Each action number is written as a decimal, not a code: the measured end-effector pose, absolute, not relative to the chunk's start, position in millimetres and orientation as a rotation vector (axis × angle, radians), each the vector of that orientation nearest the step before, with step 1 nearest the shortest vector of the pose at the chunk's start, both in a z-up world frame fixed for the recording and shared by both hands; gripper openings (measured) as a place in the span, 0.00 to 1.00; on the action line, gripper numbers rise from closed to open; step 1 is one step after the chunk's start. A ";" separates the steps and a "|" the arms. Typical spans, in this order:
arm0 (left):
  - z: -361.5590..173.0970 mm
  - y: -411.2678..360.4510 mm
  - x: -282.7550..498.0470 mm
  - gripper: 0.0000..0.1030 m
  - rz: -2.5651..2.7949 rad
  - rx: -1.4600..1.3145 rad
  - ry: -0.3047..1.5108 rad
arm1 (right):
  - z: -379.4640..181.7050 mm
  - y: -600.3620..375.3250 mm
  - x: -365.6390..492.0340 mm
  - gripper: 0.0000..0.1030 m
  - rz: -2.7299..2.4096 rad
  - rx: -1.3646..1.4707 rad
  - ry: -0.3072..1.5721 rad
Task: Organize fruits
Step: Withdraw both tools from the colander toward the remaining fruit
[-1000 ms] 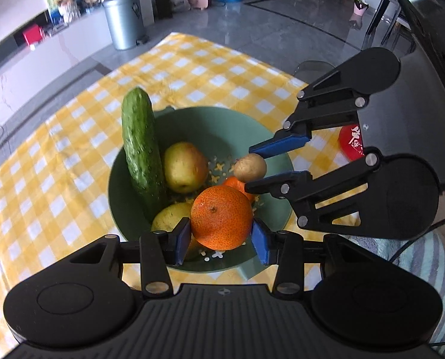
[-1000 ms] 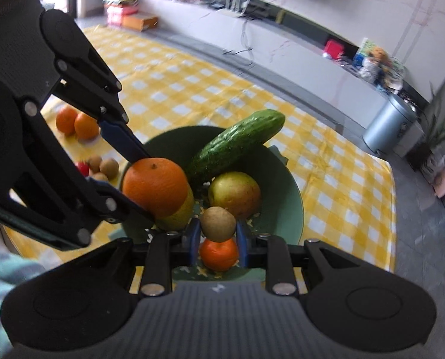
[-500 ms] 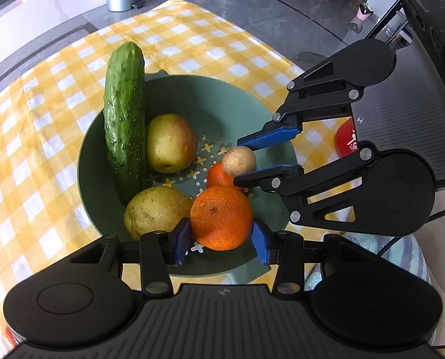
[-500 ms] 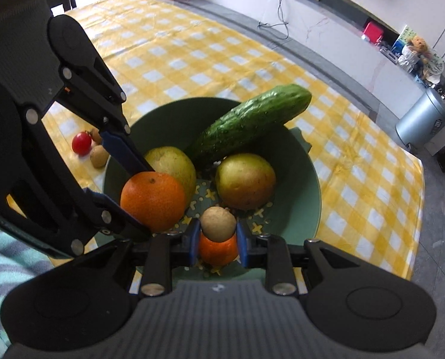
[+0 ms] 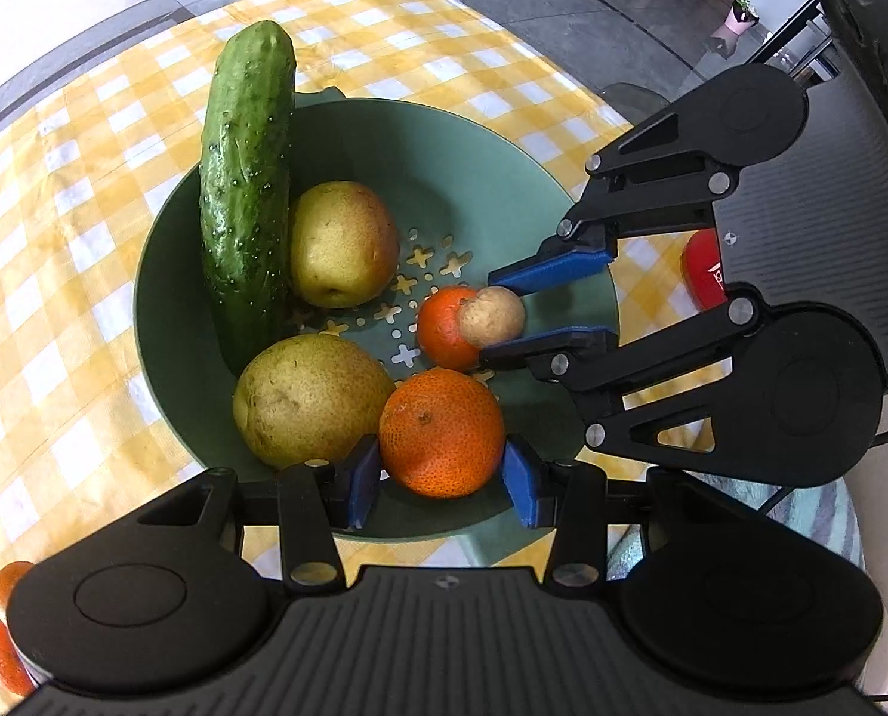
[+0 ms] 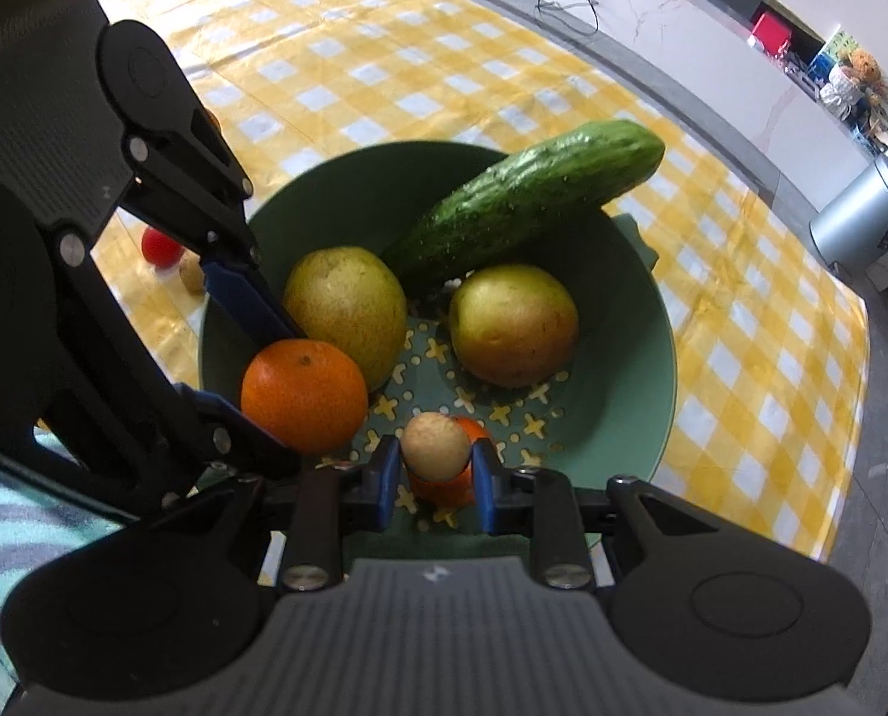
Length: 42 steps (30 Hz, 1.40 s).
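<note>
Two views are given, one from each wrist.

From the left wrist, the left gripper (image 5: 441, 471) is seen from behind, pointing steeply down, with a large orange (image 5: 442, 432) clasped between its blue jaws. The orange is held directly above the near part of a green colander bowl (image 5: 486, 179) on the yellow checked table (image 5: 56, 250). Already in the bowl are a cucumber (image 5: 247, 185), lying lengthwise away from the camera with its far end propped on the rim, two pears (image 5: 310, 397), and a small orange (image 5: 441, 328) near the centre. The right gripper (image 5: 503, 316) is seen entering from the right, clenched on a small brown round fruit (image 5: 495, 316) just above the small orange.

From the right wrist, the brown fruit (image 6: 434, 446) is seen gripped between the jaws of the right gripper (image 6: 432, 465), straight above the small orange (image 6: 474, 432) and the perforated bowl floor. The left gripper (image 6: 271, 382) is seen at the left, with the large orange (image 6: 304, 397) beside a pear (image 6: 345, 313). Both releases are judged to be straight drops; the large orange appears to have the tighter gap.
</note>
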State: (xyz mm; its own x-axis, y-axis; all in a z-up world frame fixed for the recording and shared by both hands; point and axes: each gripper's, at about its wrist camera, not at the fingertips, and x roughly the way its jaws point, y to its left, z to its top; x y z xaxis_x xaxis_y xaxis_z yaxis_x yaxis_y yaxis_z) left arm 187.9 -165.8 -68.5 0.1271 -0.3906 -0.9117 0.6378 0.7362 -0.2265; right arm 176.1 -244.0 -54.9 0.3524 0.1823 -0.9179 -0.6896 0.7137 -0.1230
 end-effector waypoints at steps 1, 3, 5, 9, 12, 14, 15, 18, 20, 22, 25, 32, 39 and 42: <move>-68.9 -165.5 187.8 0.49 -0.758 0.238 1.233 | -55.5 -244.6 176.6 0.22 0.600 -0.548 1.079; -69.7 -165.3 187.5 0.49 -0.756 0.234 1.234 | -56.5 -245.4 177.4 0.22 0.594 -0.538 1.092; -70.2 -165.0 187.2 0.49 -0.754 0.229 1.233 | -57.5 -246.2 178.4 0.22 0.589 -0.532 1.105; -70.1 -163.9 186.3 0.52 -0.744 0.226 1.227 | -57.4 -245.9 178.4 0.22 0.575 -0.533 1.115; -67.5 -162.3 185.3 0.56 -0.736 0.224 1.218 | -55.1 -244.8 176.9 0.23 0.562 -0.531 1.109; -65.1 -160.6 183.7 0.60 -0.728 0.225 1.208 | -53.2 -244.7 176.2 0.23 0.555 -0.529 1.105; -63.6 -159.7 182.8 0.61 -0.725 0.225 1.203 | -51.9 -244.6 175.6 0.24 0.551 -0.530 1.101; -57.0 -156.0 178.5 0.62 -0.711 0.235 1.184 | -49.0 -243.0 174.8 0.34 0.532 -0.541 1.078; -50.8 -154.1 174.5 0.62 -0.698 0.245 1.162 | -42.4 -241.5 171.2 0.37 0.525 -0.553 1.053; -44.0 -152.2 170.6 0.62 -0.684 0.254 1.139 | -36.4 -239.4 167.6 0.41 0.504 -0.568 1.031; -31.5 -147.9 164.1 0.62 -0.672 0.254 1.111 | -29.2 -237.9 163.8 0.47 0.472 -0.579 1.001; -6.3 -126.5 142.0 0.62 -0.613 0.251 1.044 | -11.8 -239.5 147.7 0.54 0.408 -0.489 0.950; 13.4 -96.5 120.9 0.62 -0.556 0.220 0.960 | 5.1 -241.5 126.6 0.63 0.370 -0.214 0.932; 16.9 -82.8 113.8 0.62 -0.529 0.200 0.940 | 8.5 -234.9 114.8 0.65 0.377 -0.120 0.911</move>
